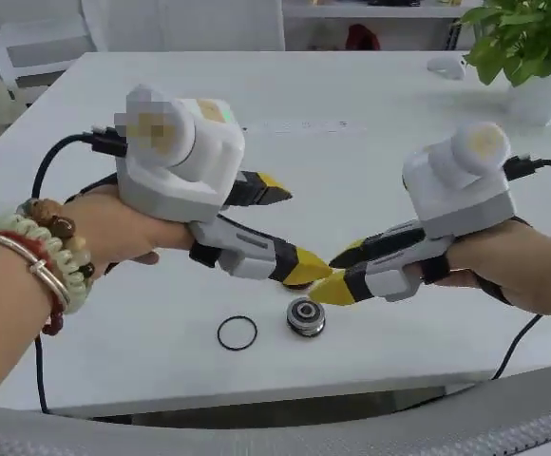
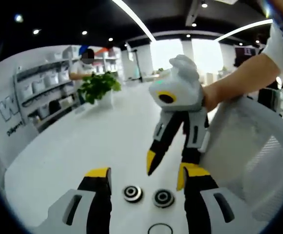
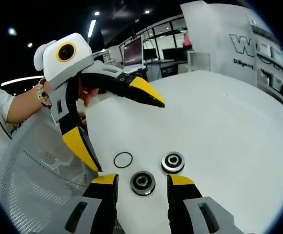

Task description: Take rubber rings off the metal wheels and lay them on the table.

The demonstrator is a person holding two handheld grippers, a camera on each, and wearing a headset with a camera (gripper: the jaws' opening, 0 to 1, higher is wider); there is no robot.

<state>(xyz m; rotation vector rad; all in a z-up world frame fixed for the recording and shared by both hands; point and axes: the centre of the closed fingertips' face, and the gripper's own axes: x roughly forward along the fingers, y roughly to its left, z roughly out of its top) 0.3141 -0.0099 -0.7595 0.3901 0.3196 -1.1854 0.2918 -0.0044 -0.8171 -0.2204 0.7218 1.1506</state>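
**Both grippers released, one ring off, two wheels flat**

Rubber ring [image 1: 237, 332] lies flat on the table [image 1: 399, 190]. First wheel [image 3: 142, 183] sits just beside the ring, flat, bore axis pointing up, between the right gripper's [image 1: 334, 273] spread jaws, not gripped. Second wheel [image 3: 173, 162] sits farther from the ring, same pose. Left gripper [image 1: 304, 236] hovers near the ring, jaws wide apart, holding nothing.

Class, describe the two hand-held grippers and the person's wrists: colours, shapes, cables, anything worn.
Both the left gripper and right gripper have bulky white-grey bodies, black jaws with pointed yellow tips, and a black cable trailing behind. The left wrist wears bead bracelets and a thin metal bangle.
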